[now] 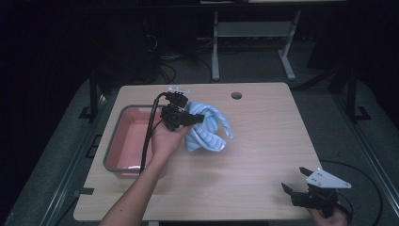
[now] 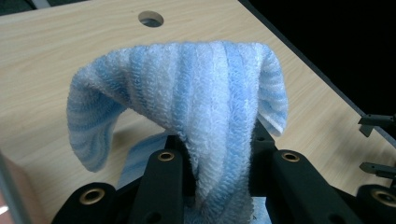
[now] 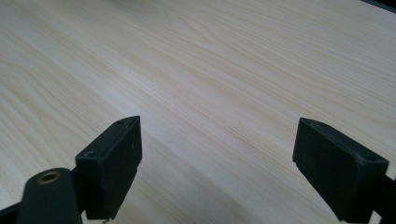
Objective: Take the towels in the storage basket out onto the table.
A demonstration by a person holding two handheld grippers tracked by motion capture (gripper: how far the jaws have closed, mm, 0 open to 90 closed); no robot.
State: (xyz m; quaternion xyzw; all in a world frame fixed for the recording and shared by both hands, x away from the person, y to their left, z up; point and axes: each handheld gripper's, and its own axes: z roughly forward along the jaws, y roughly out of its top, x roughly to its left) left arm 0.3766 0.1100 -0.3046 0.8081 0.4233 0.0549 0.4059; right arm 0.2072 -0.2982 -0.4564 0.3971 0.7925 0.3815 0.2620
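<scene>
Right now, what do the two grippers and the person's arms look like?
Both grippers are black with blocky two-jaw fingers and brass-ringed screw holes. The left gripper trails a black cable; the right gripper carries a grey three-cornered plate with small holes. The left forearm is bare, no sleeve.

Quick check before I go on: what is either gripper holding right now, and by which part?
The left gripper is shut on the blue-and-white striped towel, pinching a bunched fold so the rest drapes over its jaws. The right gripper is open and holds nothing.

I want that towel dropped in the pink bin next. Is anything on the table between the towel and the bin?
Nothing visible. The left gripper is shut on the blue striped towel, right beside the pink bin; only the person's own hand lies between them.
</scene>
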